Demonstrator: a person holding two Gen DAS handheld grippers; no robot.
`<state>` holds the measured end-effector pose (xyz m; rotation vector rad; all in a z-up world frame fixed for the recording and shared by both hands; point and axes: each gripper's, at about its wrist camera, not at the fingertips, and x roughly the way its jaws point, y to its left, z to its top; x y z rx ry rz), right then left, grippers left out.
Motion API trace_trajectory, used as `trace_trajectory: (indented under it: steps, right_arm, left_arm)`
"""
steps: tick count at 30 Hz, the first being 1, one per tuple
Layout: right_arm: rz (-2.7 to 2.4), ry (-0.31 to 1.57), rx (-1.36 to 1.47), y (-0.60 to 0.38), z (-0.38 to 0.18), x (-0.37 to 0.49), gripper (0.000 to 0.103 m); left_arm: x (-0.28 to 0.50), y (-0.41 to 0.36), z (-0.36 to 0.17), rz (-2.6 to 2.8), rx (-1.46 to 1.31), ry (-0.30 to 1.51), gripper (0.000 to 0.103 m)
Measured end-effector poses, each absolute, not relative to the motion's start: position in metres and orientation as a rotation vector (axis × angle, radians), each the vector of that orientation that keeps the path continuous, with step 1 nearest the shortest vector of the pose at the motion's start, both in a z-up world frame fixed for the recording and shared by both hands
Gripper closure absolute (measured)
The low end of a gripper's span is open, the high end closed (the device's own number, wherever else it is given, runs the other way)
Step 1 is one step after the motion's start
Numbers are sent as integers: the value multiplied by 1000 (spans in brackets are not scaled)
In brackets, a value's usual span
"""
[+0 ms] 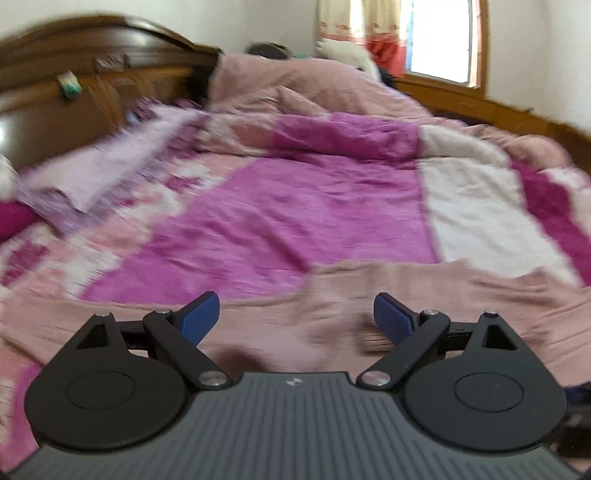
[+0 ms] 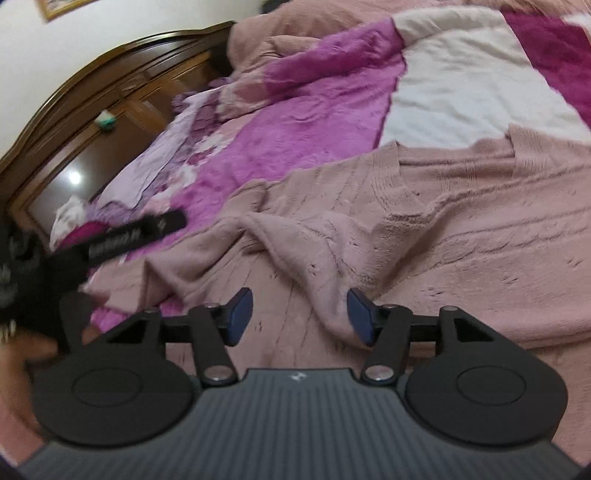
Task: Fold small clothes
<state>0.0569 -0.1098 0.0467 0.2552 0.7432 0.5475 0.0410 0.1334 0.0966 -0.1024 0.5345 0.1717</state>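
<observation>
Now the right gripper (image 2: 299, 315) is seen with jaws parted, a ridge of the pink knitted garment (image 2: 424, 229) lying loose between its pads; the left gripper (image 1: 296, 317) is spread wide over that garment, gripping nothing; beyond, the magenta-and-white blanket (image 1: 295, 206) and wooden headboard (image 1: 92, 74) are seen.

We are in a home bedroom — a bed spread with a pink, magenta and white blanket (image 1: 295, 206) fills both views. At its head stands a carved dark wooden headboard (image 1: 92, 74); beyond the bed's far side, a wood-framed window (image 1: 443, 40) with patterned curtains (image 1: 340, 18).
</observation>
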Motion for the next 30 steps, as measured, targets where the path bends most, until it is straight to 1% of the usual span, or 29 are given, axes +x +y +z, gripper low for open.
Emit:
trace_trajectory:
  steps: [3,5,7,14,15,17,19,21,23,26,30]
  right_arm:
    - [546,729,253,-129,53,47,44]
    - [499,715,250,-146,56,42,44]
    - [418,699,230,-164,58,39,44]
    - [176,669,187,-230,50,25,44]
    - [149,672,196,-239,46,25,44]
    - [106,682,223,-253,40,24,45]
    - [113,675,243,-261,36,22,45]
    - [111,669,237,-263,34,21,45]
    - [72,668,205,-262,32,22,45]
    - [-22,676,155,-267,31,24,45]
    - [-61,697,216,-288,25,25,45]
  left_arm:
    - [49,129,99,68,-217,573,8]
    - [61,123,97,32,-258,608,12]
    - [75,113,91,16,-266,646,19]
    - [116,99,62,25,-321,759,31]
    - [120,99,58,32,-326,766,35]
    - [124,96,54,47,-312,762,49]
    - [124,94,54,55,-292,746,75]
    - [119,98,60,46,-316,711,90]
    - [109,104,74,41,-345,638,90]
    - [93,106,95,94,-280,547,90]
    - [80,107,95,118,-193,562,90]
